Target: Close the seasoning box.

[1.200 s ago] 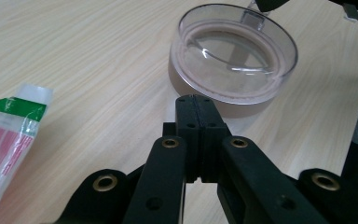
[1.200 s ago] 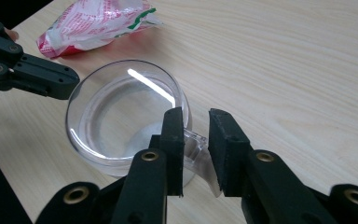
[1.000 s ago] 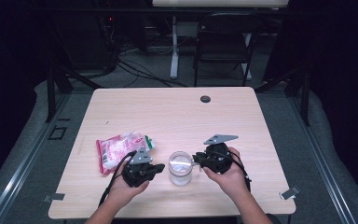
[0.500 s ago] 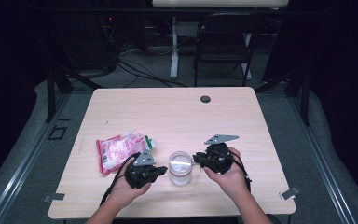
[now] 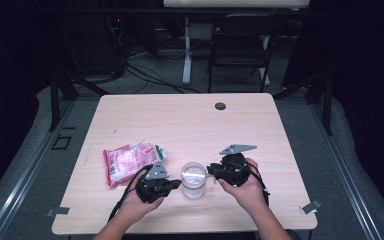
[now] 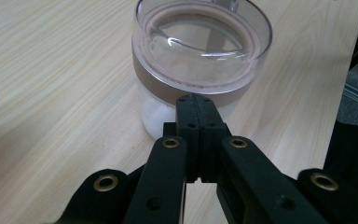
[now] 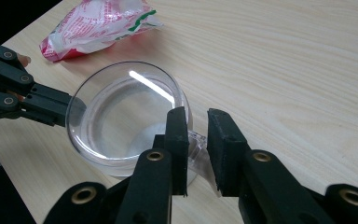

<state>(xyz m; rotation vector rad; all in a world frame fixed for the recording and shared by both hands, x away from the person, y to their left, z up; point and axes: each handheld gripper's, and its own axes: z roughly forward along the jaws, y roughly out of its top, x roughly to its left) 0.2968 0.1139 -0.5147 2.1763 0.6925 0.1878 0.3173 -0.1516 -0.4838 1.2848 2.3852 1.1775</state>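
A clear glass jar (image 5: 194,179) with a see-through lid stands near the table's front edge, between both hands. My left gripper (image 5: 177,183) is shut, and its tips (image 6: 196,100) rest against the jar (image 6: 200,51) just under the lid's bronze band. From the other side, my right gripper (image 5: 210,172) reaches the jar (image 7: 126,116); its jaws (image 7: 197,116) are closed on the jar's clear handle (image 7: 199,149). The left gripper (image 7: 28,100) also appears in the right gripper view, touching the far wall of the jar. A red and white snack bag (image 5: 127,161) lies to the left of the jar.
The snack bag (image 7: 98,23) lies flat beyond the jar. A black grommet (image 5: 220,106) sits near the far edge of the wooden table (image 5: 190,125). A dark chair (image 5: 240,47) stands on the floor behind it. Both forearms come in over the front edge.
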